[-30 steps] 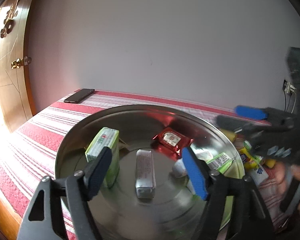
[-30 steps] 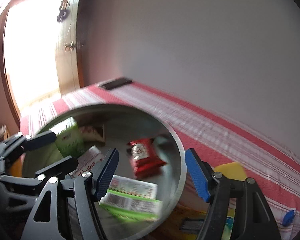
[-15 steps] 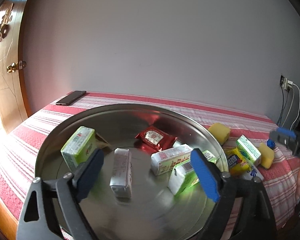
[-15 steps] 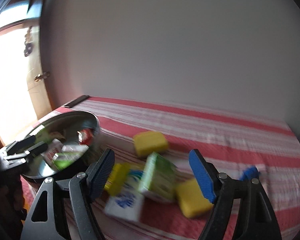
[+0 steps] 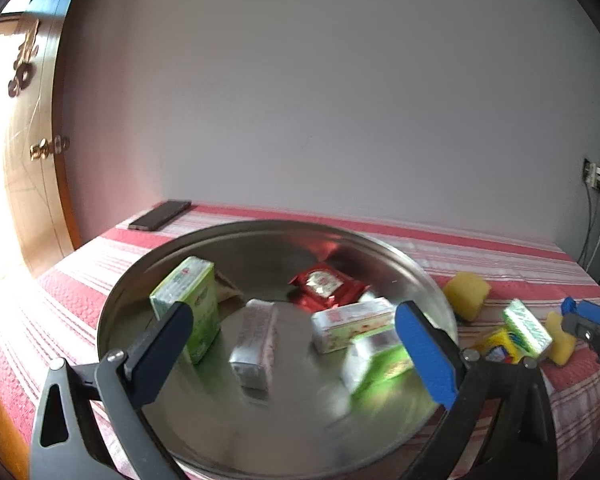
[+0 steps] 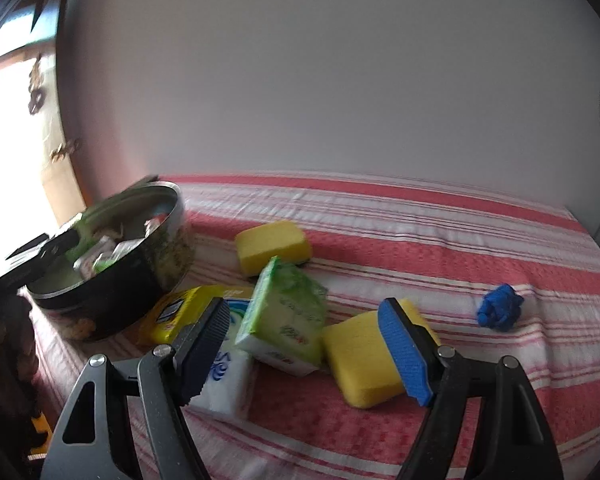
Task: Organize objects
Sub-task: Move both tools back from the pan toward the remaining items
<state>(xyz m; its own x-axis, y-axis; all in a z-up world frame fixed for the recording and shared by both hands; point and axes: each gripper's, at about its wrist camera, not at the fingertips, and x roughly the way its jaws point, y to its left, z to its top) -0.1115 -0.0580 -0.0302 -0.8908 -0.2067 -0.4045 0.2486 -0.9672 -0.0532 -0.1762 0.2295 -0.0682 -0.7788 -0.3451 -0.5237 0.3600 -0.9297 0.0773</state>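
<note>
A round metal tin on the red striped cloth holds several packets: a green one, a silver one, a red one and two white-green ones. My left gripper hovers over the tin. Its jaws are opening, and they press on nothing. Right of the tin, my right gripper hangs open just above a green-white packet without touching it. Around that packet lie a yellow sponge, a white-blue packet and a yellow packet.
A second yellow sponge lies behind the pile, and a small blue crumpled object sits further right. A dark phone rests at the far left corner by the wall. A wooden door stands on the left, and cables hang on the right.
The right gripper has swung from over the tin to the loose pile on the right and levelled out. The left jaws have spread wider and drawn back a little.
</note>
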